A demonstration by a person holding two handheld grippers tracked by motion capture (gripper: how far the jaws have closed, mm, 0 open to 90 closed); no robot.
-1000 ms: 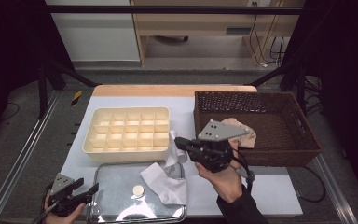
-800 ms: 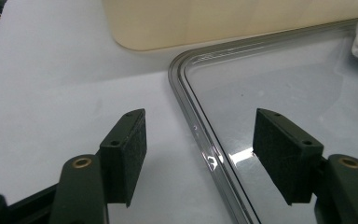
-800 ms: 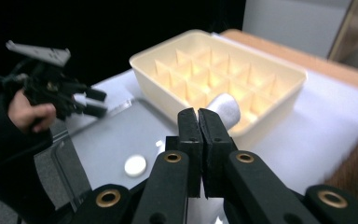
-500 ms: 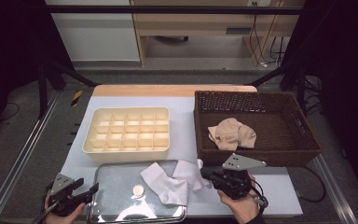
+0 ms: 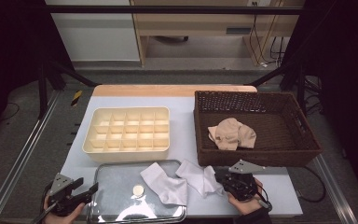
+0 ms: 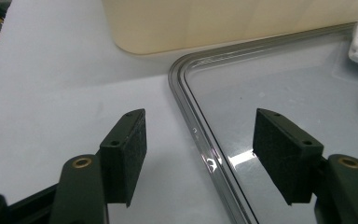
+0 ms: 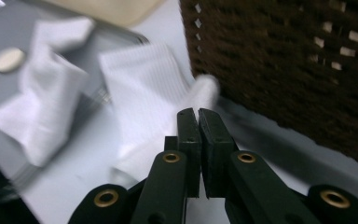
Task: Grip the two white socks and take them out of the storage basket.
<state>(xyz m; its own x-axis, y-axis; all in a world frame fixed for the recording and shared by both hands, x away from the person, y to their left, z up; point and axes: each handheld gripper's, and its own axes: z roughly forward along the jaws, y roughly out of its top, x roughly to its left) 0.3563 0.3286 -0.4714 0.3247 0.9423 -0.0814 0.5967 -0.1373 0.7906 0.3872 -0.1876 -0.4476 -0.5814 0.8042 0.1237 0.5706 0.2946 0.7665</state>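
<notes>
Two white socks lie at the table's front: one (image 5: pixel 165 185) on a shiny metal tray (image 5: pixel 107 184), the other (image 5: pixel 196 176) half off its right edge. My right gripper (image 5: pixel 220 179) is low over the table, right of that sock and in front of the wicker basket (image 5: pixel 256 161). Its jaws are shut with nothing between them, and the tips (image 7: pixel 198 114) point at the sock's (image 7: pixel 144 88) end. My left gripper (image 5: pixel 87 190) rests open at the tray's front left corner. In the left gripper view (image 6: pixel 198 158) the jaws straddle the tray's rim (image 6: pixel 186 93).
A cream box with many compartments (image 5: pixel 127 133) stands behind the tray. Beige socks (image 5: pixel 230 133) lie bunched in the basket. A small round disc (image 5: pixel 138 190) sits on the tray beside the left sock. The basket's front wall (image 7: pixel 298 60) rises close to my right gripper.
My right gripper has come down from in front of the basket to the table beside the right white sock. The beige socks now show in the basket. The left gripper has not moved.
</notes>
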